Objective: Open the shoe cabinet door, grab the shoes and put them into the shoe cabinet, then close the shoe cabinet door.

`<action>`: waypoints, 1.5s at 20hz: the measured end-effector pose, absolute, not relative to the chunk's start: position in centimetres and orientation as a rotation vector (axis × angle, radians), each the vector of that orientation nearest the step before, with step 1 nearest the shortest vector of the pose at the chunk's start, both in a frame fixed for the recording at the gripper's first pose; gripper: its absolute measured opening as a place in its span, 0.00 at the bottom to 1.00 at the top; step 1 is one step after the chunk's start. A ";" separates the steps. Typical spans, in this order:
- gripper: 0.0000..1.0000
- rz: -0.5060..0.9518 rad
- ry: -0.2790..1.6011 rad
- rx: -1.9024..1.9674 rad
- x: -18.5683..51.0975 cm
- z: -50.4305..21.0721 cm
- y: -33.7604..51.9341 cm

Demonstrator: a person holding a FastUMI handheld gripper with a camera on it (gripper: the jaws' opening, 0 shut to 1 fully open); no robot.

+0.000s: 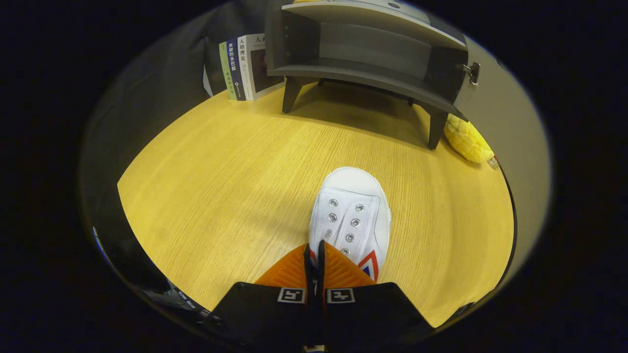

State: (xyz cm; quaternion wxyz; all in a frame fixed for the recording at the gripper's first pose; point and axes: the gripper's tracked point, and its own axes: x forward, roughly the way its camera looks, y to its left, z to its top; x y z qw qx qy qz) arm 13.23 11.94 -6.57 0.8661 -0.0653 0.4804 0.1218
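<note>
Shoe [351,215], white, is pinched at its rear between the nearly closed fingers of the gripper [315,250], toe aimed ahead at the open shoe cabinet [363,54] across the wooden table [221,171].

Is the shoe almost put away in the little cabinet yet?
Partway. Done: the cabinet door already stands open, showing a bare shelf. In hand: the gripper is closed on the rim of the white shoe, whose toe points toward the cabinet across the wooden table. Left: carry the shoe onto the shelf, let go, then shut the door.
</note>
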 end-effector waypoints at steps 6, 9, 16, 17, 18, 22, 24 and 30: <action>0.02 0.258 0.886 0.036 15.2 -2.6 10.6; 0.02 0.263 0.800 0.090 16.8 1.2 10.8; 0.02 0.299 0.600 0.179 21.8 12.5 12.1; 0.02 0.305 0.571 0.193 22.5 14.4 12.4; 0.01 0.308 0.536 0.214 22.9 16.3 12.4; 0.02 0.320 0.413 0.239 26.7 22.9 13.1; 0.02 0.310 0.360 0.241 28.9 25.4 13.1; 0.02 0.233 0.256 0.243 37.5 30.0 12.0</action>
